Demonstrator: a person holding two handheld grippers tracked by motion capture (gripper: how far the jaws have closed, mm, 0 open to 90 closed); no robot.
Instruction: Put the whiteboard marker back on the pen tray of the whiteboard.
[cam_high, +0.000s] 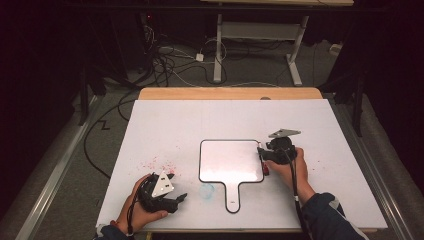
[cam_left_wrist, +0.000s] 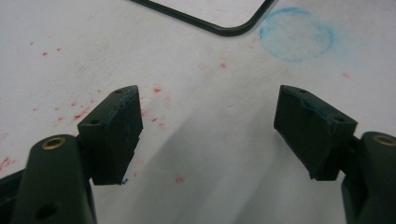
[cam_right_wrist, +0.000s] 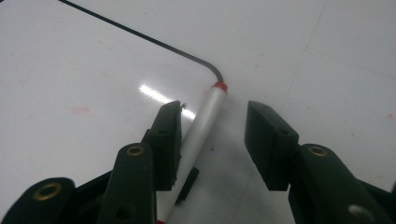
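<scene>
A small whiteboard (cam_high: 230, 160) with a black rim and a short handle lies in the middle of the white table. A white marker (cam_high: 263, 161) with red ends lies along the board's right edge. In the right gripper view the marker (cam_right_wrist: 201, 122) rests on the rounded corner of the board's rim (cam_right_wrist: 154, 42). My right gripper (cam_right_wrist: 213, 109) is open around it: the marker lies close to the left pad and well clear of the right pad. My left gripper (cam_high: 175, 199) rests near the front left of the table, and its jaws (cam_left_wrist: 208, 112) stand wide open with nothing between them.
A round blue smudge (cam_left_wrist: 296, 33) marks the table just left of the board's handle (cam_high: 233, 197). Red specks (cam_high: 160, 162) dot the sheet to the left. The wooden table edge (cam_high: 230, 93) runs along the back, with floor cables (cam_high: 165, 65) and a desk frame (cam_high: 260, 35) beyond.
</scene>
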